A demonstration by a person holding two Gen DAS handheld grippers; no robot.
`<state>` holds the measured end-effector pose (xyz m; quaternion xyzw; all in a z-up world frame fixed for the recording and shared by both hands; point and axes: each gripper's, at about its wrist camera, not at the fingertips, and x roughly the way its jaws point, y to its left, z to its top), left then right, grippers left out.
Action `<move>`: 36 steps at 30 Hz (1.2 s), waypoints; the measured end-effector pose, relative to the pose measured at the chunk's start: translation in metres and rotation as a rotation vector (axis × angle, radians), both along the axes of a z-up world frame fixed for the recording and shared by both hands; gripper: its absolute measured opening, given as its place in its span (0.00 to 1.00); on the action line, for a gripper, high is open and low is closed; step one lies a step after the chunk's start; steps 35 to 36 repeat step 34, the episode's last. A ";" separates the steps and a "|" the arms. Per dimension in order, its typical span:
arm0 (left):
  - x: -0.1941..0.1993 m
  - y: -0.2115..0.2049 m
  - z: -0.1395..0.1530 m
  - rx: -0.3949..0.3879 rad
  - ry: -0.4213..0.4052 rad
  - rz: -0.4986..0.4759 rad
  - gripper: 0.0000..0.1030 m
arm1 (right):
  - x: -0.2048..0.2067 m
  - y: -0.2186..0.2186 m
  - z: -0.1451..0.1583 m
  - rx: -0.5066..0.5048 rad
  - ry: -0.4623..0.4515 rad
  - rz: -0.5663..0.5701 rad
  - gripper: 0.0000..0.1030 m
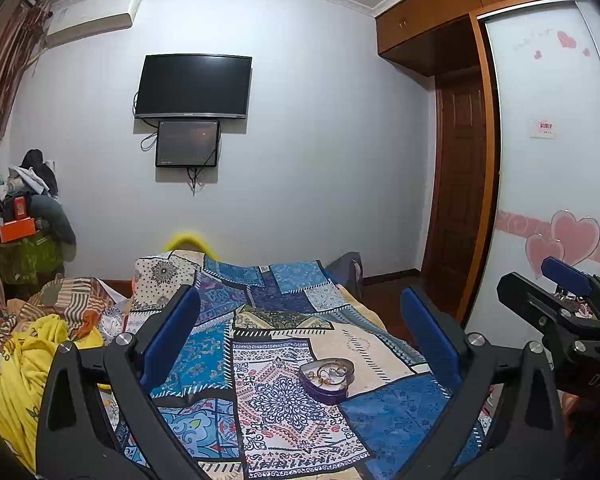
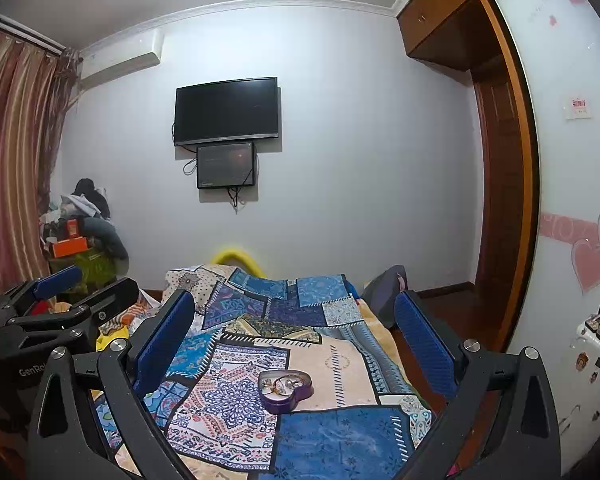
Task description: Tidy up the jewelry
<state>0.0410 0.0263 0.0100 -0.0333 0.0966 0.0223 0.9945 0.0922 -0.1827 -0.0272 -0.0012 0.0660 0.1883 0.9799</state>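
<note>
Jewelry is seen gathered inside a small purple heart-shaped tin, and no loose piece can be made out anywhere else, so the sorting is judged to be either near its end or not yet begun; the pictures alone do not settle which.

The bed is covered by a patchwork blanket in blue, cream and red, and its surface around the tin is flat and bare. Crumpled yellow and striped bedding is heaped at the left side, well apart from the tin. Nothing that looks like a second box, a tray or a lid is visible on the blanket, so where the pieces are meant to go cannot be told.

The left hand-held gripper is held above the bed with its blue pads spread wide and nothing between them; the tin lies ahead of it, nearer the right pad. The right hand-held gripper is likewise held with its jaws wide apart and empty, the tin lying ahead and roughly between its pads. Each gripper is also caught at the edge of the other's view, and neither touches the tin.

The tin stands open-topped on a cream and patterned patch. Inside it, gold-coloured rings or hoops and a thin chain seem tangled together, though the single pieces are too small to tell apart. If separating is what remains, all of it is judged to be left.
</note>
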 end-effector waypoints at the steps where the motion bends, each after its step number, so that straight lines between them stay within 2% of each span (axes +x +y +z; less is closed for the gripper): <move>1: 0.000 0.000 0.000 -0.001 0.000 -0.001 0.98 | 0.000 -0.001 0.000 0.001 0.001 -0.001 0.97; 36: 0.006 0.007 -0.003 -0.021 0.024 -0.001 0.98 | 0.005 0.001 0.000 0.014 0.019 -0.002 0.97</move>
